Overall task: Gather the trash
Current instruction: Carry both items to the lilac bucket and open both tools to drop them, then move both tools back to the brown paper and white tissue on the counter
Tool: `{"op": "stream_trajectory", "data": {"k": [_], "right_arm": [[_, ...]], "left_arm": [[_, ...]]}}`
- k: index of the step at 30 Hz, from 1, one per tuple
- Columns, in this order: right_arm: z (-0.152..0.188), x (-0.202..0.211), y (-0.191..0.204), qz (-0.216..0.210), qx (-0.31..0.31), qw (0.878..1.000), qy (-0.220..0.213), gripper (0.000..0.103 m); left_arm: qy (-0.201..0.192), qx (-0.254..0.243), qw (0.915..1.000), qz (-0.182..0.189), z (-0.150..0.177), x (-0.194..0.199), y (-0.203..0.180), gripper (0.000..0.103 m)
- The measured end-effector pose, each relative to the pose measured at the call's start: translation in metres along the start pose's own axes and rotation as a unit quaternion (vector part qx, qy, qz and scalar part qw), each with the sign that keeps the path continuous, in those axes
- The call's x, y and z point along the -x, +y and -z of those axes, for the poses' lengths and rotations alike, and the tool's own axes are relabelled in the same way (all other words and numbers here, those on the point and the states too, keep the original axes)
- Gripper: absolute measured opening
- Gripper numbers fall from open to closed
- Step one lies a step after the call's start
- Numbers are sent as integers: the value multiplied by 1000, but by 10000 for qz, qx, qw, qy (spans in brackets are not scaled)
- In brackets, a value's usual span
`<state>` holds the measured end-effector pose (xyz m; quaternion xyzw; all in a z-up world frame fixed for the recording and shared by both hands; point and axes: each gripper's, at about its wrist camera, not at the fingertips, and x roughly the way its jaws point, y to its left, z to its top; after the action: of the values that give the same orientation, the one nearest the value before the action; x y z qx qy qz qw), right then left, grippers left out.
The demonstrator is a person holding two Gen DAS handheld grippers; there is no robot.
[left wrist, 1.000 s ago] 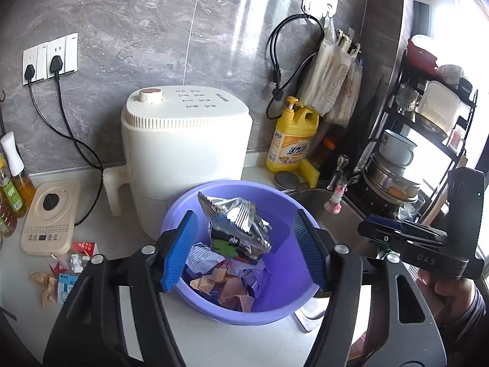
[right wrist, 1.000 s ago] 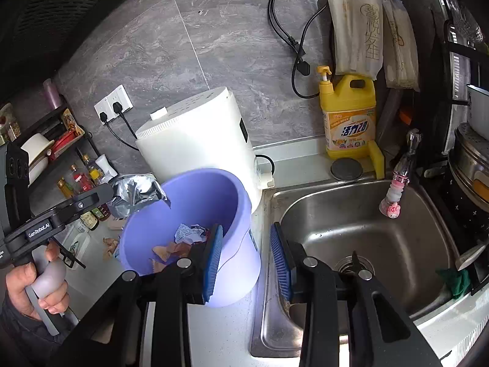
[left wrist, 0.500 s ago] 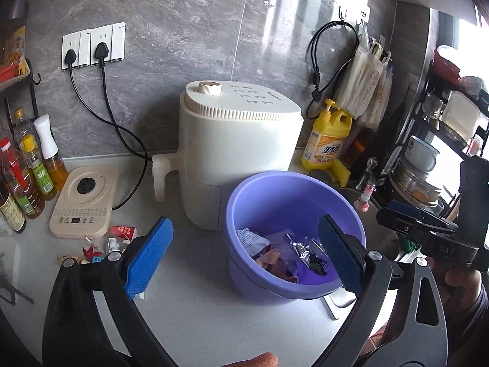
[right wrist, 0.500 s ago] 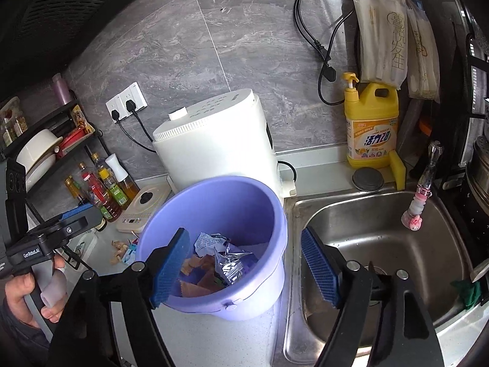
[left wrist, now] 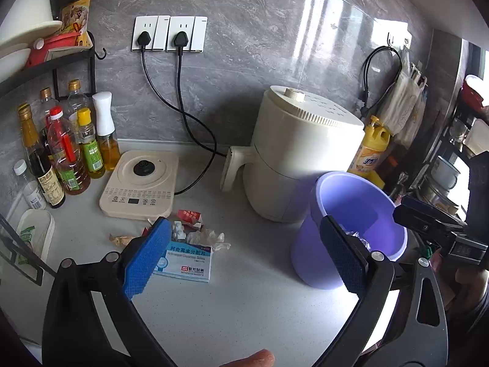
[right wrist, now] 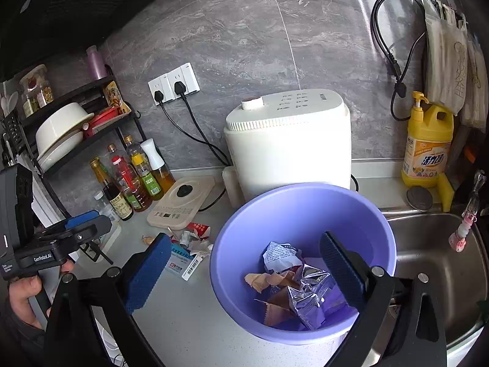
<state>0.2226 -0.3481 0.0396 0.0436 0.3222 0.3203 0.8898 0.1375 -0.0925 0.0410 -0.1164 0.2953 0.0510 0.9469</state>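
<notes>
A purple bucket point(left wrist: 363, 202) point(right wrist: 293, 211) stands on the counter and holds a silver foil bag point(right wrist: 308, 296), a crumpled white wrapper point(right wrist: 278, 255) and brown paper scraps. A white-blue medicine box point(left wrist: 186, 258) point(right wrist: 185, 261), crumpled tissue point(left wrist: 207, 238), a red packet point(left wrist: 189, 214) and small scraps lie left of the bucket. My left gripper point(left wrist: 244, 257) is open and empty, above the counter between box and bucket. My right gripper point(right wrist: 244, 272) is open and empty, over the bucket's left rim.
A white appliance point(left wrist: 302, 159) stands behind the bucket. A beige cooker plate point(left wrist: 140, 183) and oil bottles point(left wrist: 67, 153) are at the left, with a shelf rack above. A yellow detergent bottle point(right wrist: 428, 143) and steel sink point(right wrist: 434, 263) are at the right.
The silver foil bag left my left gripper and dropped into the bucket. My left gripper swung left toward the trash pile. My right gripper opened wide and moved left over the bucket.
</notes>
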Motion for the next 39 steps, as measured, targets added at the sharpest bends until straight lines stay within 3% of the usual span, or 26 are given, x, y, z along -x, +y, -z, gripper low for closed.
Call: {"op": "stream_trajectory", "data": {"k": [14, 28, 30, 39], "right_arm": [[6, -51, 90, -259, 459, 9978, 400, 95], [18, -108, 148, -547, 724, 9910, 980, 89], [21, -115, 152, -573, 756, 9894, 1102, 85], [33, -163, 140, -473, 477, 9826, 1733, 66]], "left_arm": [[270, 495, 9982, -194, 30, 6, 97, 96], [697, 598, 9957, -84, 46, -16, 144, 67], [791, 620, 9949, -86, 48, -24, 148, 63], [1171, 591, 9913, -130, 52, -59, 162, 63]]}}
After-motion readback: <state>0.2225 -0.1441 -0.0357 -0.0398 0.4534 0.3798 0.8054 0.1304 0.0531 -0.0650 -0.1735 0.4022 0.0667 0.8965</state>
